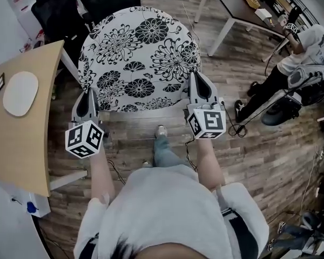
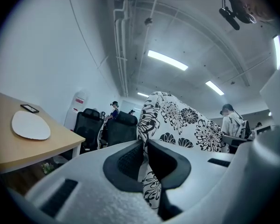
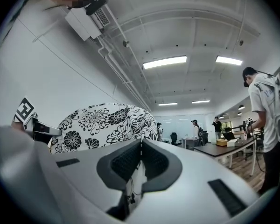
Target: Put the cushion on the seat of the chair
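Nearest the person, the left gripper [image 1: 89, 95] and right gripper [image 1: 198, 80] each pinch the near edge of the floral cushion [image 1: 143, 47], held aloft above the wood floor [image 1: 270, 144]. This looks like the carry step. Next it needs moving to a black chair [image 1: 59, 7] beyond and lowering flat onto the seat.

The head view looked steeply down on the left tool [image 1: 90, 93], the right tool [image 1: 197, 77] and the cushion [image 1: 140, 58]. Each tool view sat close behind its jaws, looking along them. All three views shared the cushion.

Wooden table [image 1: 38, 144], perhaps a mat [image 1: 20, 93], bystander [image 1: 305, 50]
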Demonstrator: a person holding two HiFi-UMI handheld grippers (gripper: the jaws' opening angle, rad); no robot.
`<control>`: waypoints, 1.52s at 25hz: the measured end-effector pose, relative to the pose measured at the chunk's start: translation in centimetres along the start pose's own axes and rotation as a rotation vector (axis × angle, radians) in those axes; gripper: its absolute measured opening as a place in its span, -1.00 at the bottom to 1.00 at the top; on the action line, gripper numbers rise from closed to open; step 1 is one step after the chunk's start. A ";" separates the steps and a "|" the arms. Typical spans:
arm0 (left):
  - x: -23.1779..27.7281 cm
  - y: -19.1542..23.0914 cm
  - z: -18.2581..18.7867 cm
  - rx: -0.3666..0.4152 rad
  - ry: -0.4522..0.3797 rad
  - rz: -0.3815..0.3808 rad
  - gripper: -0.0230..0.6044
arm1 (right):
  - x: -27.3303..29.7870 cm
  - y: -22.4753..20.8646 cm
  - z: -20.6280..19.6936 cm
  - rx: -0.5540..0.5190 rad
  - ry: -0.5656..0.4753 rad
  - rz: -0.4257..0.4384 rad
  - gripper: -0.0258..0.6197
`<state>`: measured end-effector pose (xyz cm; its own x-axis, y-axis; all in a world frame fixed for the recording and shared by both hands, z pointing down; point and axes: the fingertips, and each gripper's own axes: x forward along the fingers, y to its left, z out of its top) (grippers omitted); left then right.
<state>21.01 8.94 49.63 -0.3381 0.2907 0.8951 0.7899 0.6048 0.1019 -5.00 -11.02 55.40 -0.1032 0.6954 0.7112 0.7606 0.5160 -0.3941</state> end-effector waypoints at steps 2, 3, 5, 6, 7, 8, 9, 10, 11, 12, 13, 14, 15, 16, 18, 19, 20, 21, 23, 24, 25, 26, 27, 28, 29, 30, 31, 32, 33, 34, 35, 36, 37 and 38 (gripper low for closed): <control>-0.1 -0.1 -0.1 0.008 -0.009 0.003 -0.86 | 0.1 -0.2 -0.1 0.005 -0.014 0.004 -0.87; -0.1 -0.1 -0.2 0.013 -0.013 0.005 -0.86 | 0.2 -0.3 -0.3 0.008 -0.022 0.008 -0.87; -0.1 0.0 -0.2 0.021 -0.025 0.014 -0.86 | 0.4 -0.4 -0.4 0.013 -0.039 0.016 -0.87; -0.2 0.0 -0.2 0.023 -0.031 0.019 -0.86 | 0.4 -0.4 -0.5 0.014 -0.045 0.021 -0.87; -0.3 -0.1 -0.3 0.024 -0.036 0.024 -0.86 | 0.5 -0.5 -0.5 0.015 -0.049 0.025 -0.87; -0.4 -0.2 -0.3 0.024 -0.040 0.028 -0.86 | 0.5 -0.5 -0.5 0.014 -0.053 0.030 -0.87; -0.5 -0.3 -0.4 0.026 -0.044 0.033 -0.86 | 0.6 -0.6 -0.5 0.013 -0.056 0.037 -0.87; -0.6 -0.4 -0.4 0.030 -0.050 0.039 -0.86 | 0.7 -0.6 -0.6 0.013 -0.062 0.044 -0.87; -0.7 -0.5 -0.5 0.035 -0.057 0.044 -0.86 | 0.8 -0.7 -0.8 0.013 -0.069 0.052 -0.87; -0.8 -0.6 -0.6 0.040 -0.067 0.049 -0.86 | 0.9 -0.7 -1.0 0.014 -0.078 0.059 -0.87; -0.8 -0.6 -0.7 0.046 -0.078 0.054 -0.86 | 1.1 -0.8 -1.2 0.017 -0.090 0.065 -0.87; -0.8 -0.7 -0.7 0.053 -0.088 0.058 -0.86 | 1.2 -0.9 -1.3 0.019 -0.101 0.070 -0.87; -0.8 -0.7 -0.8 0.061 -0.097 0.062 -0.86 | 1.3 -1.0 -1.5 0.021 -0.113 0.075 -0.87; -0.8 -0.7 -0.7 0.068 -0.103 0.063 -0.86 | 1.4 -1.0 -1.5 0.023 -0.122 0.078 -0.87; -0.8 -0.7 -0.5 0.073 -0.097 0.055 -0.86 | 1.3 -0.9 -1.4 0.025 -0.123 0.070 -0.87; -0.8 -0.7 -0.5 0.067 -0.082 0.047 -0.86 | 1.1 -0.8 -1.3 0.025 -0.108 0.059 -0.87; -0.7 -0.7 -0.6 0.056 -0.060 0.037 -0.86 | 0.7 -0.8 -1.1 0.022 -0.086 0.046 -0.87; -0.7 -0.7 -0.6 0.043 -0.039 0.027 -0.86 | 0.4 -0.7 -0.9 0.019 -0.062 0.034 -0.87; -0.5 -0.5 -0.4 0.026 -0.013 0.013 -0.86 | 0.3 -0.5 -0.4 0.014 -0.035 0.018 -0.87; -0.4 -0.4 -0.2 0.024 -0.008 0.010 -0.86 | 0.3 -0.3 -0.2 0.014 -0.033 0.014 -0.87; -0.3 -0.3 -0.1 0.022 -0.007 0.007 -0.86 | 0.4 -0.2 -0.1 0.015 -0.034 0.011 -0.87; -0.3 -0.1 -0.1 0.018 -0.007 0.003 -0.86 | 0.3 0.0 0.0 0.014 -0.035 0.006 -0.87; -0.3 0.0 -0.2 0.009 -0.009 -0.007 -0.86 | 0.2 0.2 0.1 0.010 -0.036 -0.001 -0.87; -0.1 0.1 -0.3 -0.002 -0.012 -0.021 -0.86 | -0.1 0.3 0.3 0.004 -0.037 -0.012 -0.87; 0.0 0.1 -0.3 -0.011 -0.017 -0.036 -0.86 | -0.3 0.4 0.4 -0.004 -0.038 -0.023 -0.87; 0.1 0.1 -0.4 -0.015 -0.020 -0.048 -0.86 | -0.5 0.5 0.6 -0.011 -0.040 -0.032 -0.87; 0.2 0.1 -0.4 -0.015 -0.022 -0.055 -0.86 | -0.7 0.6 0.7 -0.013 -0.042 -0.039 -0.87; 0.1 0.1 -0.4 -0.012 -0.021 -0.057 -0.86 | -0.7 0.6 0.7 -0.010 -0.045 -0.042 -0.87; 0.1 0.1 -0.4 -0.008 -0.019 -0.056 -0.86 | -0.7 0.5 0.6 -0.004 -0.047 -0.042 -0.87; 0.0 0.1 -0.4 -0.005 -0.016 -0.053 -0.86 | -0.6 0.4 0.5 0.003 -0.048 -0.042 -0.87; 0.0 0.0 -0.4 -0.002 -0.014 -0.049 -0.86 | -0.6 0.3 0.4 0.009 -0.048 -0.039 -0.87; 0.0 0.0 -0.4 -0.001 -0.013 -0.044 -0.86 | -0.5 0.2 0.4 0.012 -0.047 -0.036 -0.87; -0.1 -0.1 -0.3 -0.001 -0.013 -0.037 -0.86 | -0.4 0.1 0.4 0.015 -0.045 -0.031 -0.87; -0.2 -0.2 -0.1 -0.001 -0.014 -0.031 -0.86 | -0.3 0.0 0.4 0.018 -0.044 -0.026 -0.87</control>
<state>21.02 8.68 49.50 -0.3692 0.2823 0.8855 0.7794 0.6130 0.1295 -5.23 -11.06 54.93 -0.1510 0.7026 0.6954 0.7458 0.5427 -0.3863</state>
